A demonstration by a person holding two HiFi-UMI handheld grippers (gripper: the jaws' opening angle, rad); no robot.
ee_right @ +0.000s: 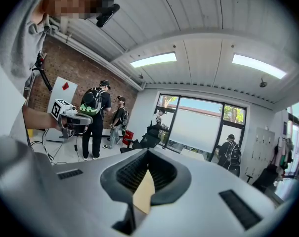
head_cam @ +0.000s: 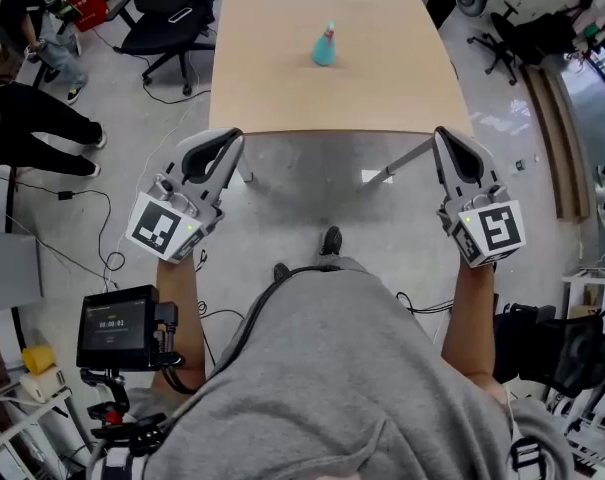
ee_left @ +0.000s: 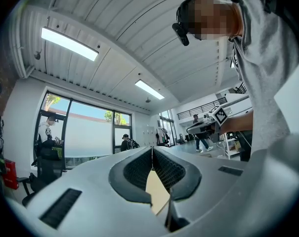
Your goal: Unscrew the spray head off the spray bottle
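A small teal spray bottle [head_cam: 325, 47] with a pale spray head stands upright near the middle of the light wooden table [head_cam: 282, 88]. Both grippers hang over the floor, short of the table's near edge and well apart from the bottle. My left gripper [head_cam: 231, 140] is shut with nothing in it; its jaws [ee_left: 152, 151] meet along a thin line and point up towards the ceiling. My right gripper [head_cam: 443, 136] is also shut and empty, its jaws [ee_right: 148, 155] pressed together. Each gripper view catches the other gripper, the right gripper [ee_left: 207, 126] and the left gripper [ee_right: 71, 116], off to the side.
Black office chairs [head_cam: 172, 13] stand left of the table, and another chair [head_cam: 527, 33] at the far right. People [head_cam: 27, 118] stand at the left edge. A small monitor on a stand [head_cam: 122, 326] sits at my lower left. Cables lie on the floor.
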